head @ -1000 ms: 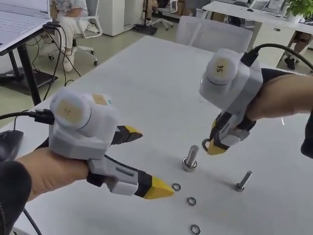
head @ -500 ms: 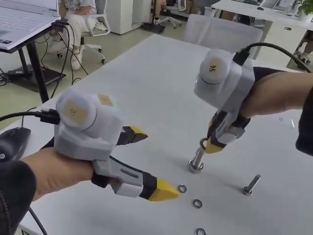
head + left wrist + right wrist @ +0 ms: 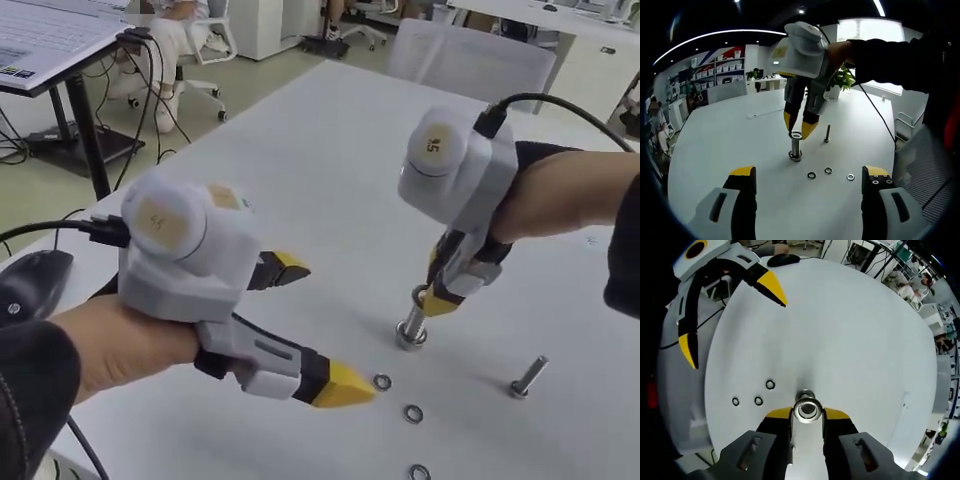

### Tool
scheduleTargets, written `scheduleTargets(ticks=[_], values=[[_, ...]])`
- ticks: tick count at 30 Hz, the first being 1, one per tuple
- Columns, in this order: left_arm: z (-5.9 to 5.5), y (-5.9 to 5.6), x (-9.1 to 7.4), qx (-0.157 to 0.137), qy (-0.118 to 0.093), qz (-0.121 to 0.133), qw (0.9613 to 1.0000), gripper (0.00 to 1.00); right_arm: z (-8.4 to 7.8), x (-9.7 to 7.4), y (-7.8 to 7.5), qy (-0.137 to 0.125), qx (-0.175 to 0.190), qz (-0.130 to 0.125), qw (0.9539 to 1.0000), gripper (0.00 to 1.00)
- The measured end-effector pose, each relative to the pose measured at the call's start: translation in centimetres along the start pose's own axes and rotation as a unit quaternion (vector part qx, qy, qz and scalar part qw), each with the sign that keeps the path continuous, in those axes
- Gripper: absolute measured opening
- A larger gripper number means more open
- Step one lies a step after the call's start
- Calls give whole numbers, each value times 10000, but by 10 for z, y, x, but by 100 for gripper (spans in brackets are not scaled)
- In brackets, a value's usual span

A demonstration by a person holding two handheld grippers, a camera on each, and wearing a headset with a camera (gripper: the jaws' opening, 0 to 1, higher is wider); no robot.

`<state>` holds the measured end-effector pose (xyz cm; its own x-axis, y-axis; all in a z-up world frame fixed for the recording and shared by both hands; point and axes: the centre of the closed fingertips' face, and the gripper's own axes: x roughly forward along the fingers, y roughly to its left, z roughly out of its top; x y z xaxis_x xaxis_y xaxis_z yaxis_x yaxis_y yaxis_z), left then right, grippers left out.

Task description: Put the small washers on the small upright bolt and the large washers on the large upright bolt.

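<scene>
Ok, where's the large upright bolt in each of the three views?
Head view: large upright bolt, lower right of centre, under the right gripper.
Left gripper view: bolt at centre, below that gripper's yellow tips.
Right gripper view: bolt bottom centre, just past the held large washer.
Shared landmark: three small washers beside it.

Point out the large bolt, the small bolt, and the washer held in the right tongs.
large bolt (image 3: 411,326), head view, on its threaded shaft.
small bolt (image 3: 527,376), head view, on the middle of its shaft.
held washer (image 3: 797,410), right gripper view, on the left side of its metal ring.
</scene>
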<state>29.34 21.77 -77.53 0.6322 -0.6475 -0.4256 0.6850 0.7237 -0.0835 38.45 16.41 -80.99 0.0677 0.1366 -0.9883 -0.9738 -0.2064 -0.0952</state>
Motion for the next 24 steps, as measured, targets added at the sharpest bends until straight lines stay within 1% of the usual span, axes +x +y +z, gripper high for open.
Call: scheduleTargets(ticks=[16, 24], values=[[2, 0, 0, 15, -7, -4, 10000, 87, -2, 6, 0, 62, -31, 84, 9999, 23], [1, 0, 0, 3, -17, -10, 10000, 87, -2, 12, 1, 116, -46, 143, 9998, 23]])
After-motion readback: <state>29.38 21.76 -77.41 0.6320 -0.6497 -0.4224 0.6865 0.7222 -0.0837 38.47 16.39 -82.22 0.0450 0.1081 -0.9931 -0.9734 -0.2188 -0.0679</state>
